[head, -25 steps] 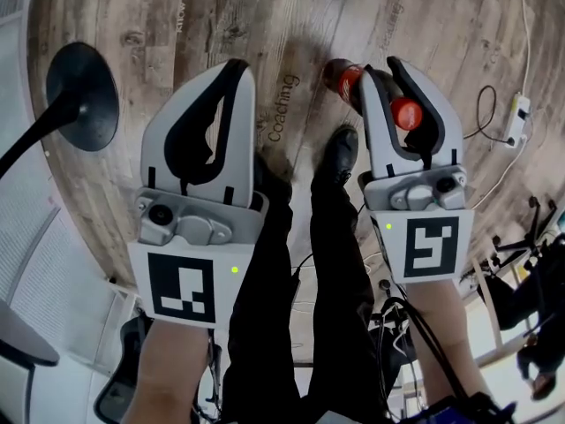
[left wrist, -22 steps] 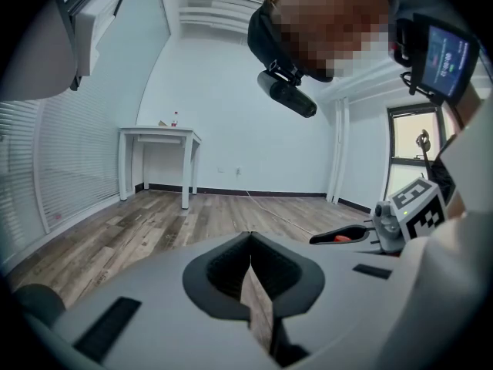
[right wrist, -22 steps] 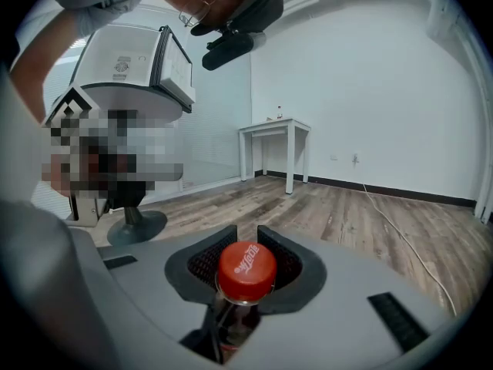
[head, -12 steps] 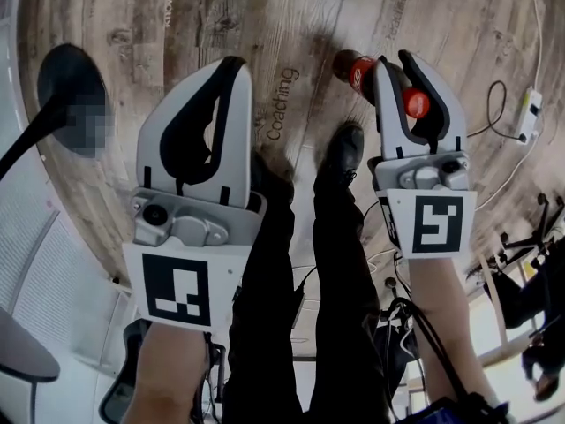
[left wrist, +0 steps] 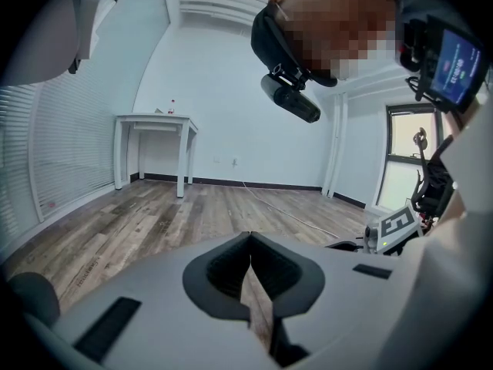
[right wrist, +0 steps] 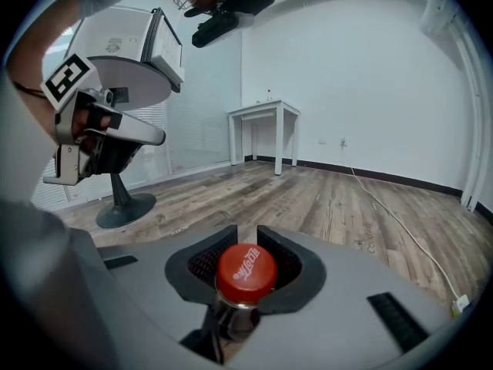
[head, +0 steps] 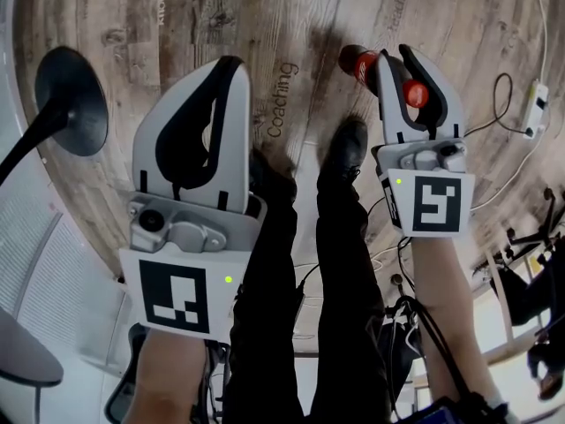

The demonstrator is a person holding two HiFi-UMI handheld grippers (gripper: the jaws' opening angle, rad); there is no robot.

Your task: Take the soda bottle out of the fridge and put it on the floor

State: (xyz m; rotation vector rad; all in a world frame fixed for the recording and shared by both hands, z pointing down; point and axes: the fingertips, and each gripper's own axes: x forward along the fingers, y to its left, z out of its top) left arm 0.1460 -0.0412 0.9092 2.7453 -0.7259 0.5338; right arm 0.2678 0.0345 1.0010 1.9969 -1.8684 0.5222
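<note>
1 black stand base (head: 75, 100) is being seen far left on the wood floor (head: 203, 16). 2 grippers are being held out over the floor, both tilted downward. Left gripper (head: 231, 64): jaws are being pressed together, with nothing between them. Right gripper (head: 397, 56): 1 soda bottle (head: 357, 62) is being clamped at the neck, red cap up. Floor contact can't be told.

Black trousers (head: 344, 281), black shoe (head: 346, 144). Left gripper (head: 231, 64), right gripper (head: 396, 56): pale grey shells, black inner pads, black-and-white marker cube (head: 177, 294) each, small green light (head: 228, 279).
</note>
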